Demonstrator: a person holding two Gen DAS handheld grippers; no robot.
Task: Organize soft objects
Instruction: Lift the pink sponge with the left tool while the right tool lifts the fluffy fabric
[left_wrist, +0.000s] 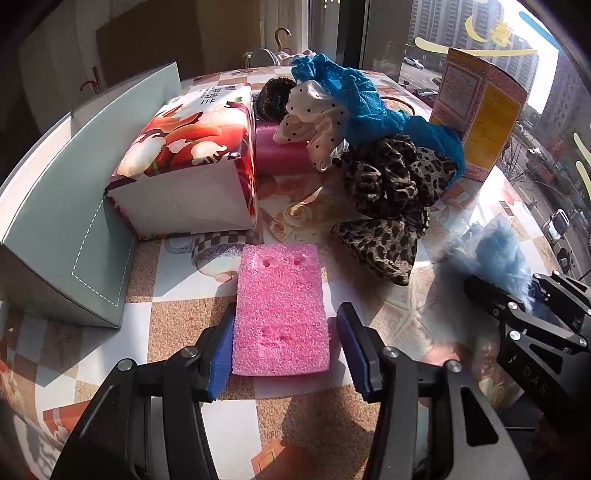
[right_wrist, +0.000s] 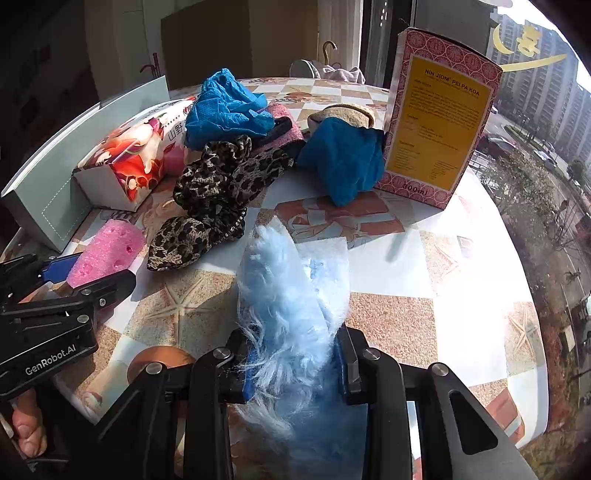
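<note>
With the pink sponge (left_wrist: 282, 310) only straddled by the released left tool (left_wrist: 286, 345), it could be nudged away, while the fluffy blue cloth (right_wrist: 291, 306) clenched in the right tool (right_wrist: 295, 363) could be snagged.

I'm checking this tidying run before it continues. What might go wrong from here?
The left tongs straddle the pink foam sponge with a visible gap on the right, so closing may shift it. The fluffy light-blue cloth in the right tongs trails low and may drag across the patterned tablecloth.

hidden: pink roll (left_wrist: 280, 155) under scrunchies | cut off: fluffy blue piece (right_wrist: 291, 332) at bottom edge | blurred: tissue pack (left_wrist: 192, 147) print
</note>
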